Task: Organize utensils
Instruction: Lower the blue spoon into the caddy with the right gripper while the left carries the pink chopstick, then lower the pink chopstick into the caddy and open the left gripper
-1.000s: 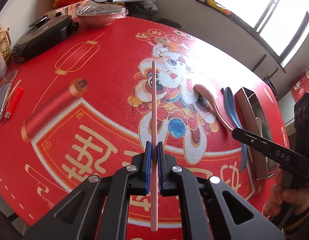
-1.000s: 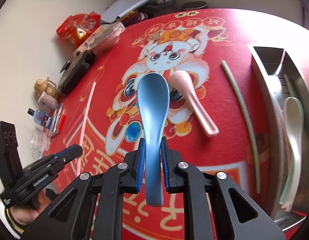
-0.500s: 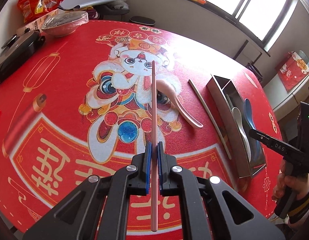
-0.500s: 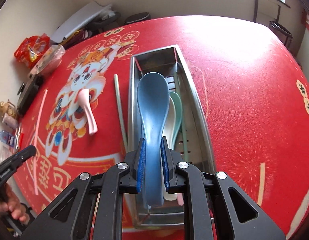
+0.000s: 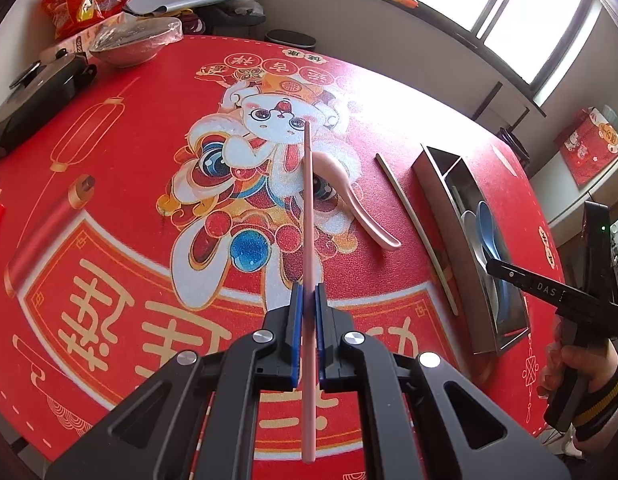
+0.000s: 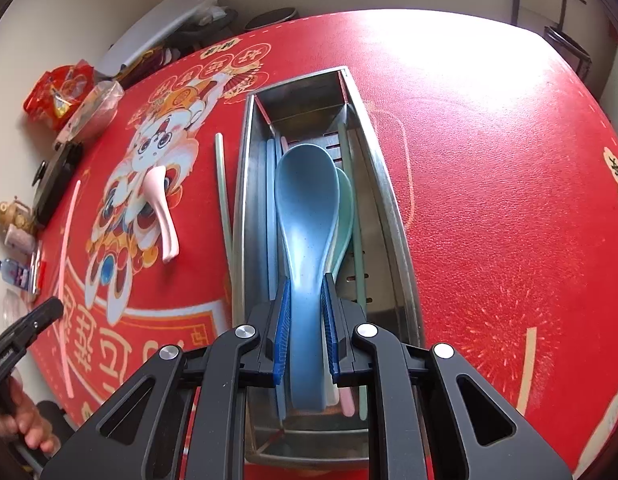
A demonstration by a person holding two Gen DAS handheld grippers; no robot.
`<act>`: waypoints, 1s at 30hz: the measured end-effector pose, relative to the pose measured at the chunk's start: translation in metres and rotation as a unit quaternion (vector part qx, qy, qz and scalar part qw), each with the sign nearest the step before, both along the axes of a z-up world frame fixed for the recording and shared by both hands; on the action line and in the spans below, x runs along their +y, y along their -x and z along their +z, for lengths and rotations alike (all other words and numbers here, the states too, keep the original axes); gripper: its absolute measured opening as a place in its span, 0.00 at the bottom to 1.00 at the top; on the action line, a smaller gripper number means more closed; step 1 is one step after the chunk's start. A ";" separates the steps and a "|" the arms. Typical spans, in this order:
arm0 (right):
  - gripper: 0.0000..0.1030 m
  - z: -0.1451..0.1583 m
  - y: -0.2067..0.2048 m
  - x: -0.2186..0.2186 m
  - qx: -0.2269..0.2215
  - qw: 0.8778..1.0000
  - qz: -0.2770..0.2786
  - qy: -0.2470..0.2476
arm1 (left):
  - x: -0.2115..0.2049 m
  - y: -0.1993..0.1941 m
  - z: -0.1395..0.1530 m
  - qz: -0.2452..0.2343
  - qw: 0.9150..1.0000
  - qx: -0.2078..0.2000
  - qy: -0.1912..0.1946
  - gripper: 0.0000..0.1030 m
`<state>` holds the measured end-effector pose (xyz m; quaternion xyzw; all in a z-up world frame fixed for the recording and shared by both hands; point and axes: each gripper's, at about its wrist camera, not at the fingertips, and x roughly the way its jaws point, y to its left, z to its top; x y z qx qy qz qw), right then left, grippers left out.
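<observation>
We are holding the left tongs (image 5: 306,320) pressed together on a pink chopstick (image 5: 307,216), which is running straight out from the blue pads above the red printed surface (image 5: 109,160), its far tip lying over the cartoon rabbit picture. Just past it a pink spoon (image 5: 351,200) is lying on the surface, bowl toward the rabbit, handle pointing toward the metal tray (image 5: 441,188). A pale green chopstick (image 5: 413,220) is resting on the surface between the pink spoon and the tray, close beside the tray's long wall.

We are pinching a blue spoon (image 6: 305,216) in the right tongs (image 6: 305,320), gripping it at the narrow neck of its handle, with the bowl facing up. The spoon is sitting over the long compartment of the tray, above a pale green spoon (image 6: 346,216) and several chopsticks already lying inside; we cannot tell whether it is touching them. The short compartment at the tray's far end is showing only bare metal.

Along the far-left edge of the surface a dark lidded pan (image 5: 37,92), a wrapped bowl (image 5: 133,40) and a red snack bag (image 5: 85,0) are standing well apart from the utensils.
</observation>
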<state>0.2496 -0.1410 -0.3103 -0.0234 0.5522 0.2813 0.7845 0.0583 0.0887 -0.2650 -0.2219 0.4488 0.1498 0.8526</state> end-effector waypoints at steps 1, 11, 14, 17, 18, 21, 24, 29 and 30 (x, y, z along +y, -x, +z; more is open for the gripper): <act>0.16 0.000 -0.001 0.001 0.001 1.000 0.000 0.001 | 0.000 0.001 0.000 0.002 1.000 0.000 0.000 0.05; 0.17 0.008 0.000 -0.002 -0.007 1.000 0.001 -0.016 | -0.007 -0.005 0.002 -0.005 1.000 0.001 0.001 0.05; 0.19 0.016 0.002 -0.008 -0.018 0.999 0.004 -0.030 | -0.009 -0.011 0.002 -0.014 1.000 0.003 0.012 0.05; 0.44 0.023 0.004 -0.018 -0.026 0.999 -0.002 -0.043 | -0.012 -0.018 0.003 -0.019 1.000 0.005 0.024 0.05; 0.50 0.026 0.004 -0.022 -0.030 0.998 -0.008 -0.047 | -0.013 -0.021 0.003 -0.022 0.999 0.006 0.027 0.05; 0.55 0.030 0.004 -0.035 -0.034 0.998 -0.020 -0.059 | -0.017 -0.030 0.006 -0.025 0.999 0.006 0.044 0.05; 0.62 0.032 0.003 -0.048 -0.036 0.997 -0.035 -0.059 | -0.022 -0.039 0.008 -0.027 0.998 0.005 0.060 0.05; 0.70 0.032 0.000 -0.072 -0.029 0.996 -0.054 -0.068 | -0.043 -0.062 0.014 -0.047 0.996 0.001 0.074 0.05; 0.72 0.032 -0.001 -0.076 -0.027 0.996 -0.058 -0.069 | -0.048 -0.068 0.015 -0.053 0.996 0.001 0.076 0.05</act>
